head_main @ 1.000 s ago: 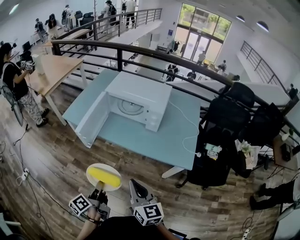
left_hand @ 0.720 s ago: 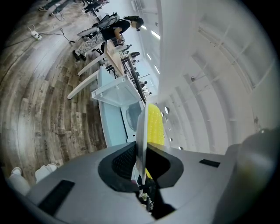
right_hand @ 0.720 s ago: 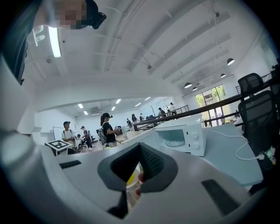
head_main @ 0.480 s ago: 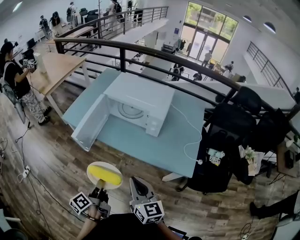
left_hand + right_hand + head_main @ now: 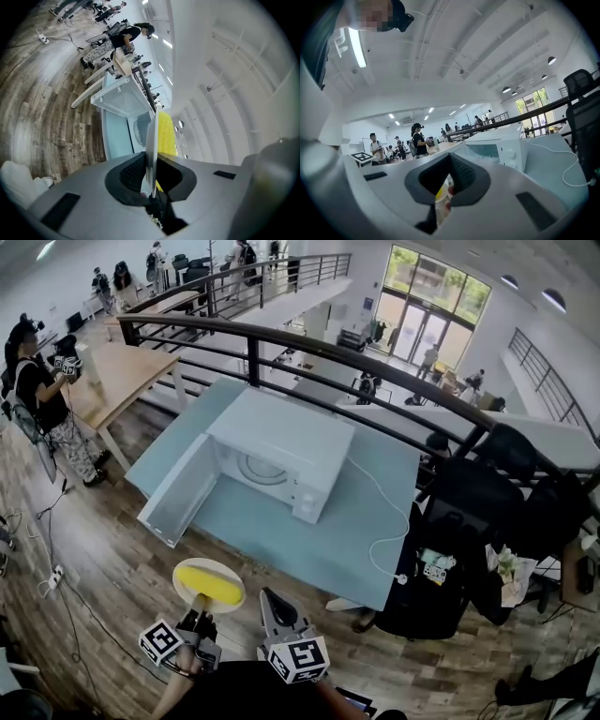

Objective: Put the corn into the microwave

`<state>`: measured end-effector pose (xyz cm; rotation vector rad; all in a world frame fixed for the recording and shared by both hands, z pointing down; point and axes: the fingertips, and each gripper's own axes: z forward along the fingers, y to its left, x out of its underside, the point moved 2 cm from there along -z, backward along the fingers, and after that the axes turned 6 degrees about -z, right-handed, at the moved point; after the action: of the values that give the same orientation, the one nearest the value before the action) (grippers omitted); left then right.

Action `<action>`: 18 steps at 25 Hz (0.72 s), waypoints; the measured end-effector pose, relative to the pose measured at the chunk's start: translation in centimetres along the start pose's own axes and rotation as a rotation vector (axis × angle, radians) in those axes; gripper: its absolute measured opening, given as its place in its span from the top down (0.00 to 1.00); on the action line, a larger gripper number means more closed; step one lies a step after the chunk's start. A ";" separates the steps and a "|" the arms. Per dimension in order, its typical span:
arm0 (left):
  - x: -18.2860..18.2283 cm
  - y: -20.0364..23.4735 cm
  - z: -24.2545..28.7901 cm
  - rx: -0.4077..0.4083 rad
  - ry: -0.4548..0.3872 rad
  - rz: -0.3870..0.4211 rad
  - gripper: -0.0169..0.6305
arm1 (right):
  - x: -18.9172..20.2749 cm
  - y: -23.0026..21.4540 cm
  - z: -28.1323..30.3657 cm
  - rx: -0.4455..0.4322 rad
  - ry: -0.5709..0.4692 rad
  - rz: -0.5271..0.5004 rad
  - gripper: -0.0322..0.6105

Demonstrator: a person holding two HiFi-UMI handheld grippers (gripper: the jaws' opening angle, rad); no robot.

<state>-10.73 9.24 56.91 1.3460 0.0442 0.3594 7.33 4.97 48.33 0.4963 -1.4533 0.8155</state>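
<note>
A yellow corn cob (image 5: 209, 583) lies on a small white plate (image 5: 228, 576). My left gripper (image 5: 198, 614) is shut on the plate's near rim and holds it level above the wooden floor. In the left gripper view the plate (image 5: 151, 154) stands edge-on between the jaws, with the corn (image 5: 165, 133) on its right face. My right gripper (image 5: 271, 607) hangs beside it, shut and empty. The white microwave (image 5: 281, 437) stands on the pale blue table (image 5: 281, 531) ahead, its door (image 5: 178, 491) swung open to the left and its turntable visible. The right gripper view shows the microwave (image 5: 499, 149) ahead to the right.
A white cable (image 5: 380, 521) runs from the microwave across the table to its right edge. A black railing (image 5: 375, 362) lies behind the table. Black office chairs (image 5: 441, 549) stand to the right, a wooden table (image 5: 112, 381) and a person (image 5: 42, 399) to the left.
Both grippers have moved forward with the plate and corn. The table and microwave sit nearer and lower in the head view. Both grips are unchanged.
</note>
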 end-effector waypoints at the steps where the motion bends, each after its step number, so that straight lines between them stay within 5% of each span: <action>1: 0.0 -0.2 0.3 -0.003 -0.002 0.003 0.92 | 0.0 -0.3 0.2 -0.002 0.000 0.003 0.94; 18: 0.6 -1.6 4.0 -0.021 0.020 0.018 0.92 | -0.1 -3.9 -0.2 0.046 -0.008 0.032 0.94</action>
<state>-8.88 5.31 56.41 1.3225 0.0447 0.3869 10.35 2.52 48.88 0.5123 -1.4555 0.8749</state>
